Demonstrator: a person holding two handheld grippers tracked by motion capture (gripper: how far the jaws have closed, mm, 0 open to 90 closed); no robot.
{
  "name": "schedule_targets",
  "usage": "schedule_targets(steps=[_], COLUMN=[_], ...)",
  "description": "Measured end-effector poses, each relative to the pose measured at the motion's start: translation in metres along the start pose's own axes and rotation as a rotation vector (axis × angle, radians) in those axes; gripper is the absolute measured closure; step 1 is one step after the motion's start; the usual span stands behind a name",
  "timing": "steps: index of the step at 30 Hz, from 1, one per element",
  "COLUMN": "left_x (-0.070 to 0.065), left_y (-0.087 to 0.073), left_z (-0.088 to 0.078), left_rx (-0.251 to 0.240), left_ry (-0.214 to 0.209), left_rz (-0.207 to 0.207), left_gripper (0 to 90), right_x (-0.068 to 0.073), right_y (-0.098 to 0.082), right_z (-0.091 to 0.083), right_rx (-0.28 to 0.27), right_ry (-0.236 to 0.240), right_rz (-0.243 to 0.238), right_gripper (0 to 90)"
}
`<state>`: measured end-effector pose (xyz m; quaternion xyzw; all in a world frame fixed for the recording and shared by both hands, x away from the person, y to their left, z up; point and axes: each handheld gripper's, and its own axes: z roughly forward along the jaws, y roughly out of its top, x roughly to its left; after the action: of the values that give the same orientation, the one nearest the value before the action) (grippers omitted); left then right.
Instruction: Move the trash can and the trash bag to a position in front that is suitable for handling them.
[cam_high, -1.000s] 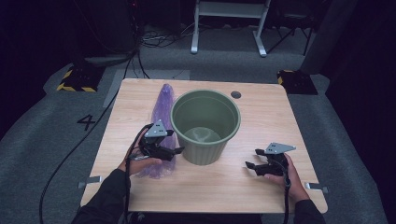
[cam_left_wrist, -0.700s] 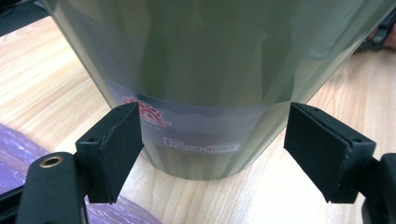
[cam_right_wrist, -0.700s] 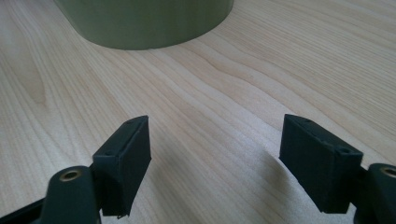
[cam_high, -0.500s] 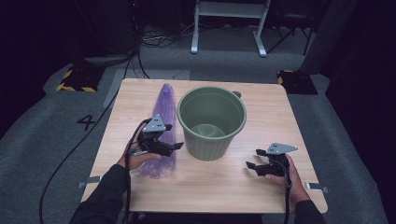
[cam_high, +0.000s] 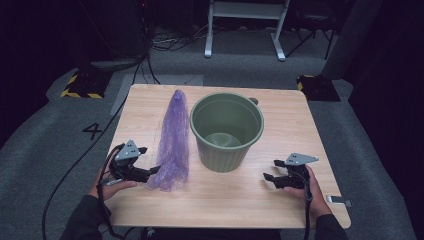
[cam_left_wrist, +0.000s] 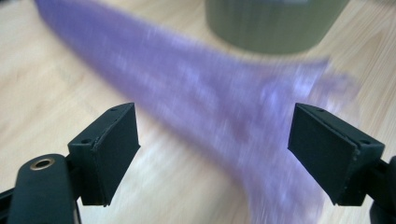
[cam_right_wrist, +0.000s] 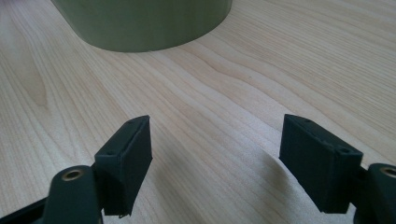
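Observation:
A long purple plastic bag lies stretched on the wooden table, narrow end far, wide end near. To its right a green bucket stands upright and looks empty. My left gripper rests low at the bag's near end, open, its tips just beside the bag's edge. In the left gripper view the blurred bag runs ahead of the open left gripper, untouched by the pads. My right gripper sits near the front right, open over bare wood. The right gripper view has the bucket's base beyond the open right gripper.
The table's front edge lies close behind both hands. A small metal clip sits at the near right corner. Cables trail off the left side onto grey carpet. A white frame stand is on the floor beyond the table.
My left gripper has pulled back from beside the bucket toward the left and the near edge, ending at the bag's wide end. The bucket shifted slightly right and away. The right gripper stayed put.

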<state>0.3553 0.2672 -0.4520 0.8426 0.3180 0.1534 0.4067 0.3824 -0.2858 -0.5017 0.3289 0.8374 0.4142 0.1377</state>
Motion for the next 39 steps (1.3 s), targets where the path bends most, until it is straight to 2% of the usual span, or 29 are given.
schedule_targets(steps=[4, 6, 8, 10, 11, 13, 16, 18, 19, 25, 28, 30, 31, 32, 33, 39], left_x=[-0.002, -0.006, -0.01, -0.013, -0.017, -0.019, -0.023, -0.024, -0.029, -0.042, -0.05, -0.055, -0.055, -0.059, -0.061, -0.078], left_y=[-0.016, -0.022, -0.024, -0.024, -0.024, -0.023, -0.019, -0.017, -0.012, 0.002, 0.008, 0.011, 0.011, 0.015, 0.017, 0.03], left_z=[0.002, 0.007, 0.012, 0.016, 0.024, 0.029, 0.038, 0.042, 0.048, 0.069, 0.078, 0.083, 0.083, 0.087, 0.09, 0.108], left_rx=[0.036, 0.046, 0.056, 0.068, 0.09, 0.086, 0.077, 0.078, 0.088, 0.101, 0.111, 0.102, 0.102, 0.067, 0.064, 0.075], left_ry=[-0.039, -0.108, -0.148, -0.157, -0.173, -0.187, -0.209, -0.212, -0.203, -0.247, -0.265, -0.264, -0.264, -0.292, -0.303, -0.312], left_rz=[-0.011, -0.012, -0.005, 0.0, 0.02, 0.019, 0.006, 0.011, 0.023, 0.052, 0.086, 0.115, 0.115, 0.129, 0.131, 0.153], left_gripper=[21.1, 31.5, 34.3, 35.9, 36.6, 38.9, 42.2, 45.2, 46.2, 53.8, 59.5, 67.6, 73.0, 78.6, 81.2, 83.3], right_x=[0.001, 0.001, 0.0, 0.0, 0.001, 0.001, 0.0, 0.0, 0.0, 0.0, 0.0, 0.001, 0.001, 0.002, 0.001, 0.001], right_y=[0.0, 0.0, 0.0, 0.0, 0.0, 0.0, 0.001, 0.001, 0.001, 0.0, 0.001, 0.001, 0.001, 0.001, 0.001, 0.001], right_z=[0.001, 0.001, 0.001, 0.001, 0.001, 0.001, 0.001, 0.001, -0.001, -0.002, -0.002, -0.002, -0.002, -0.002, -0.002, -0.002], right_rx=[0.008, 0.01, 0.008, 0.008, 0.009, 0.01, 0.006, -0.003, -0.023, -0.053, -0.074, -0.077, -0.077, -0.073, -0.073, -0.072], right_ry=[-0.003, -0.002, 0.002, 0.001, 0.001, 0.002, 0.0, -0.006, -0.012, -0.024, -0.035, -0.037, -0.037, -0.039, -0.039, -0.042], right_rz=[-0.005, -0.01, -0.011, -0.012, -0.013, -0.016, -0.016, -0.017, -0.016, -0.004, -0.001, 0.0, 0.0, -0.002, -0.002, 0.003], right_gripper=[25.5, 25.4, 25.4, 25.4, 25.4, 25.4, 25.7, 26.7, 27.9, 29.0, 29.5, 29.8, 29.8, 30.1, 30.2, 30.3])
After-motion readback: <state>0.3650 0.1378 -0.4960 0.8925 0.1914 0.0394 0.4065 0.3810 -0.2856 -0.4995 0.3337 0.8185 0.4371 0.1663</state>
